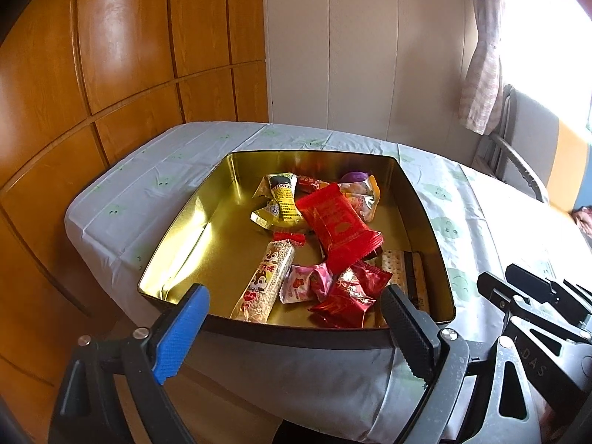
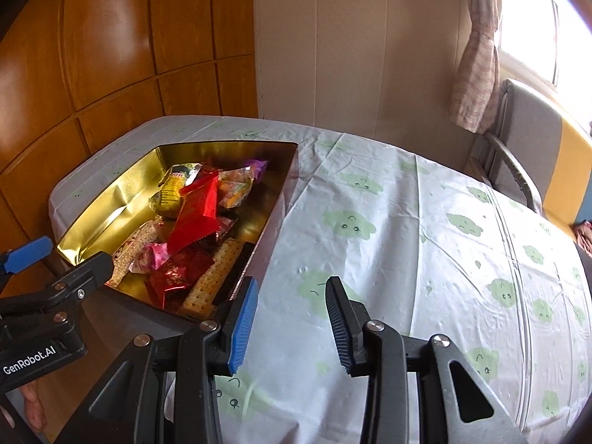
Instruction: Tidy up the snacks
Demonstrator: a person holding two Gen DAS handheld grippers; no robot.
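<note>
Left claw (image 1: 292, 318): spread wide, empty, poised at the near rim of the tin, its blue pad and black pad straddling the nearest snacks.
Right claw (image 2: 292, 318): spread, empty, hanging over the bare tablecloth just right of the tin. Its frame bears "DAS" in the left wrist view; the left claw's body reads "GenRobot.AI" in the right wrist view.

Gold tin (image 1: 177, 229): open, shallow, sitting on the counter (image 2: 407, 222) toward its left end. All snacks lie inside it, heaped toward the right half; the left half is bare.

Contents, near to far:
- Puffed-rice bar (image 1: 264, 283), clear wrap with a cartoon face and red characters, not legible.
- Pink packet (image 1: 305, 283), red flower mark.
- Dark red foil packet (image 1: 349, 294).
- Cracker pack (image 1: 397, 264) against the right wall.
- Large red packet (image 1: 338, 224), gold print, unreadable, lying across others.
- Yellow packet (image 1: 283, 198), dense small text, unreadable.
- Orange-and-white pouches (image 1: 364, 194) and a purple item (image 1: 355, 177) at the far wall.

Handling note: the task seems near completion or at a sorting start; which cannot be told. If picking, take the dark red foil packet first, since it lies nearest and uppermost. Pinch across the crimped end, not the puffed middle, and lift straight to clear the rim. Foil is likely slippery.
</note>
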